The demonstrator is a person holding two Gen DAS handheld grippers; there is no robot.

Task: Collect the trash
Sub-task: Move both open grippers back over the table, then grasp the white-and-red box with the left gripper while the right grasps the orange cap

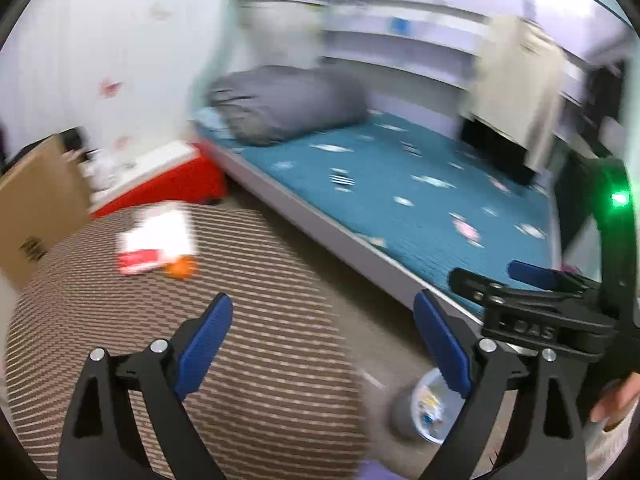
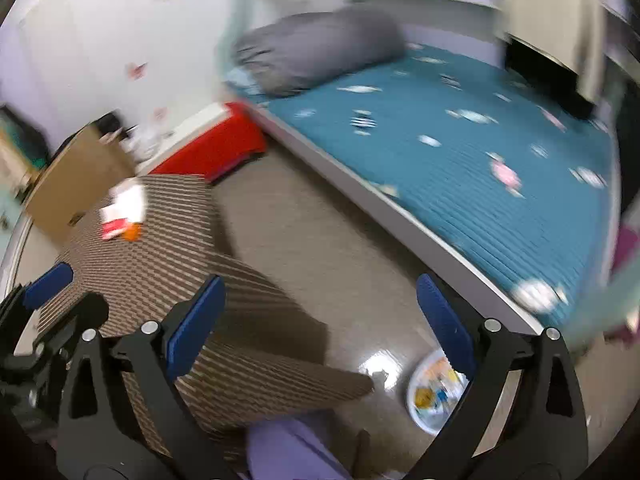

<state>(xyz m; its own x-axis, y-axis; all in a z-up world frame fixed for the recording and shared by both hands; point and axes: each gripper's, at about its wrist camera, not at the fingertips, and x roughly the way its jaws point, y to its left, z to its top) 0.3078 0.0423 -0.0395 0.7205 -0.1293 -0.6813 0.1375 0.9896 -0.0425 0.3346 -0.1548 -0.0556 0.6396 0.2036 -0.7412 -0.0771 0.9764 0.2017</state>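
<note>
Both your tongs stand wide apart with nothing between them: the left gripper [image 1: 324, 340] hangs over the near edge of the striped brown table [image 1: 240, 360], and the right gripper [image 2: 320, 320] hangs over the bare floor [image 2: 304, 232] between that table and the bed [image 2: 460, 168]; neither carries anything.

The trash that looks left to collect lies at the far left of the table: a white-and-red packet [image 1: 156, 244] with a small orange scrap [image 1: 182, 268] touching its near right corner; both are blurred, so you cannot tell exactly what they are, and the scrap may be a wrapper or a piece of peel. The small bin [image 2: 436, 392] sits on the floor near the right of the scene, already holding colourful bits, and in both views a blue pad half covers it.

The risks follow from this layout; the packet and the bin are well apart, so a light, flat piece pinched by one edge could slip out on the way across and land on the floor or the bed; the scrap touches the packet, so closing on one may nudge the other off towards the cardboard box [image 1: 32, 208] at the far left; the two grippers hang close side by side, the right one showing at the right edge of the left view, so a quick reach could knock them together; and the bin looks light and sits hard by your knee [image 2: 288, 452], so a careless drop or a bump could tip it and spill what is already in.
</note>
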